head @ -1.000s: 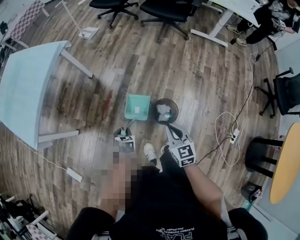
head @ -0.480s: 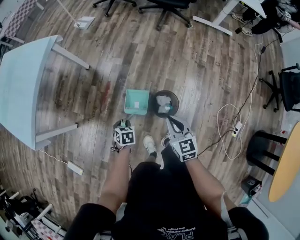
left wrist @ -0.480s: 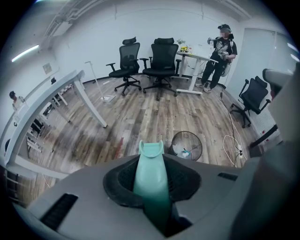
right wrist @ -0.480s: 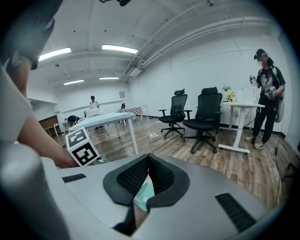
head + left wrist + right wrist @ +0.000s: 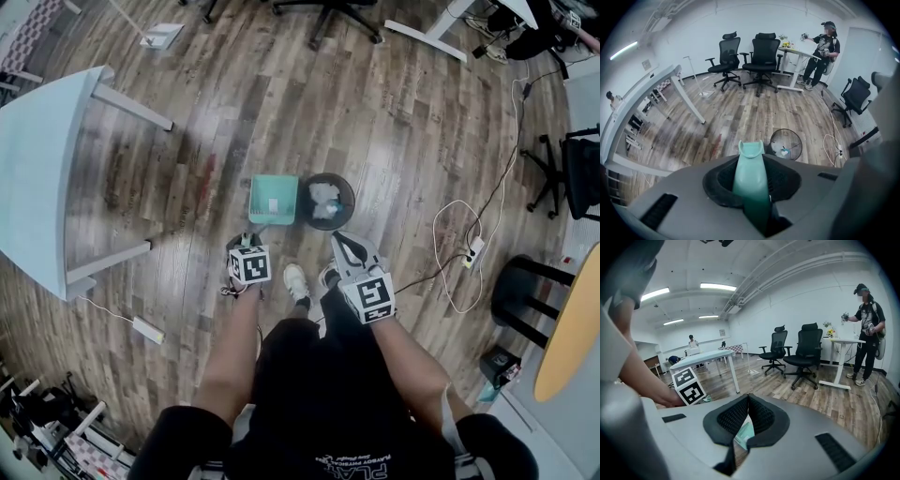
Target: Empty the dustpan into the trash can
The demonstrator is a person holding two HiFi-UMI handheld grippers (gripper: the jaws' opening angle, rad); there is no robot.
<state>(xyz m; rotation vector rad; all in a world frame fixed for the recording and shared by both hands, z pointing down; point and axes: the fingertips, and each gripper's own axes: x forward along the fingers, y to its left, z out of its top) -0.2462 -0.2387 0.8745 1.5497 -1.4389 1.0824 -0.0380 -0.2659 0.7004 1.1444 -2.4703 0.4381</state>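
A teal dustpan (image 5: 274,199) lies low over the wood floor with a small white scrap in it, just left of a round black mesh trash can (image 5: 325,201) that holds crumpled white paper. My left gripper (image 5: 247,247) is shut on the dustpan's teal handle (image 5: 751,180), which runs up between its jaws; the trash can (image 5: 785,144) shows beyond it to the right. My right gripper (image 5: 337,242) hovers near the can's front side, shut with nothing in it. In the right gripper view (image 5: 748,399) a sliver of the dustpan (image 5: 744,436) shows below the closed tips.
A white table (image 5: 47,169) stands at the left. White cables and a power strip (image 5: 473,251) lie on the floor at the right, by a black stool (image 5: 520,300). Office chairs (image 5: 761,51) and a standing person (image 5: 825,47) are farther off. My shoes (image 5: 296,281) are behind the dustpan.
Both grippers have sunk a little toward the floor. The left one keeps its hold on the handle, and the dustpan stays beside the can.
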